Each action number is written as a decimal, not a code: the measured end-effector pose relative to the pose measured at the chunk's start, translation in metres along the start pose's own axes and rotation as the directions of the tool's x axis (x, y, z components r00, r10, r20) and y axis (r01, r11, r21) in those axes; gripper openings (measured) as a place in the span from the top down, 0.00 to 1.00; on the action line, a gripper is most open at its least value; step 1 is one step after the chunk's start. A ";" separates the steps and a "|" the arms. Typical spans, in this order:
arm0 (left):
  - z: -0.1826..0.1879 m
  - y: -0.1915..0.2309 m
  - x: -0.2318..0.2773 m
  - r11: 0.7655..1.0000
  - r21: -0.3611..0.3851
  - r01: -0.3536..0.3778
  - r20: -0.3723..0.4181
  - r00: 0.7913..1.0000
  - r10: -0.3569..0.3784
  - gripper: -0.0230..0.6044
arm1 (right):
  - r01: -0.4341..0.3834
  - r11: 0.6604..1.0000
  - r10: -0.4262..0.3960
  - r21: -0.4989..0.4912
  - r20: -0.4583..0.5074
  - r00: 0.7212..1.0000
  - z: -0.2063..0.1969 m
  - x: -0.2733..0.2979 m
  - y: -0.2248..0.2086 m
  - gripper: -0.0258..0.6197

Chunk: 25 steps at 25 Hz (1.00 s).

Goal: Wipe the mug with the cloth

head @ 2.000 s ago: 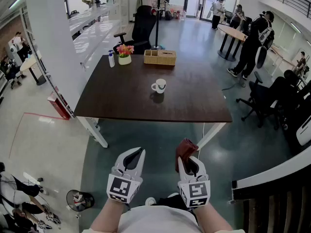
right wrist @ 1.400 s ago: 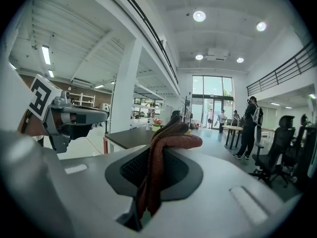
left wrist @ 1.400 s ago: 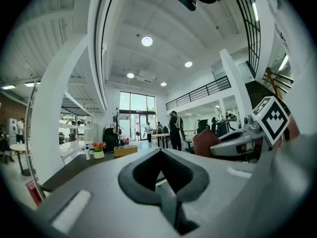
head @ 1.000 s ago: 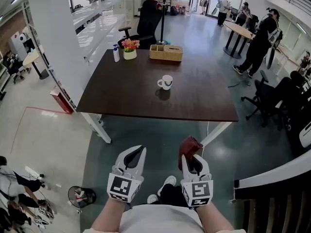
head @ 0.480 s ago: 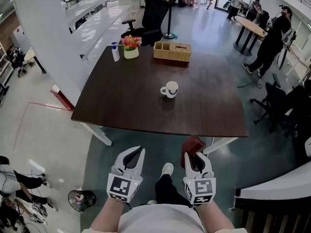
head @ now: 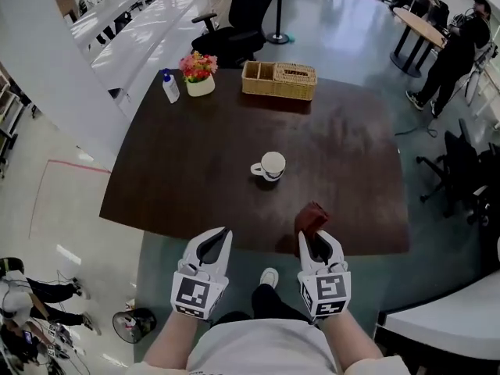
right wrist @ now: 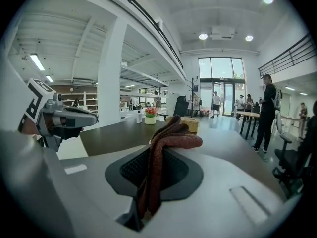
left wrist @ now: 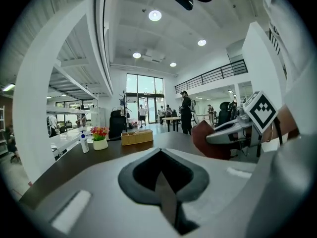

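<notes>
At the near edge of the dark table (head: 195, 186), both grippers are held out side by side, well short of the white mug (head: 269, 166), which stands upright near the middle of the tabletop with its handle turned to the person's left. The right gripper (head: 316, 241) is clamped on a bunched reddish-brown cloth (head: 311, 217), whose folds rise out of the jaws and flop forward beyond the tips; the left gripper (head: 216, 242) has its jaws pressed together with nothing between them. My main worry is the mug: it stands free, so a wipe pushed from one side alone could slide it across the smooth top or tip it, and the left gripper would have to part its jaws before it could steady the rim or handle. The cloth is pinched only along a fold, so a hard drag against the mug might pull it loose, and the floppy bunch may smear instead of pressing flat. Nothing crowds the mug; the wicker basket (head: 279, 80), flower pot (head: 198, 73) and spray bottle (head: 169, 87) sit at the far edge. Both forearms reach straight forward from the torso, roughly parallel, jaws pointing at the table and marker cubes facing up
</notes>
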<state>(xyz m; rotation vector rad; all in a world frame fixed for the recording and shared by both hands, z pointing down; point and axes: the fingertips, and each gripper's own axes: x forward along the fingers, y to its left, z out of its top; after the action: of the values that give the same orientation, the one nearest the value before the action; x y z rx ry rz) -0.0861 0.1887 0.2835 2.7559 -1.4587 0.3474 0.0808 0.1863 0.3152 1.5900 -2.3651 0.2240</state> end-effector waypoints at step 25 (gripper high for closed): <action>-0.093 0.061 0.187 0.947 -0.046 0.318 -0.204 0.925 -0.320 0.75 | -0.418 0.905 0.405 -0.078 -0.138 0.904 -0.010 0.170 0.020 0.84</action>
<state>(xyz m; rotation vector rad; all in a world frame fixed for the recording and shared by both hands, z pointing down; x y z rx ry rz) -0.0519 0.0112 0.4050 2.7781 -0.9417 0.5936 0.0038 0.0471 0.3787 0.9831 -2.5454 0.2652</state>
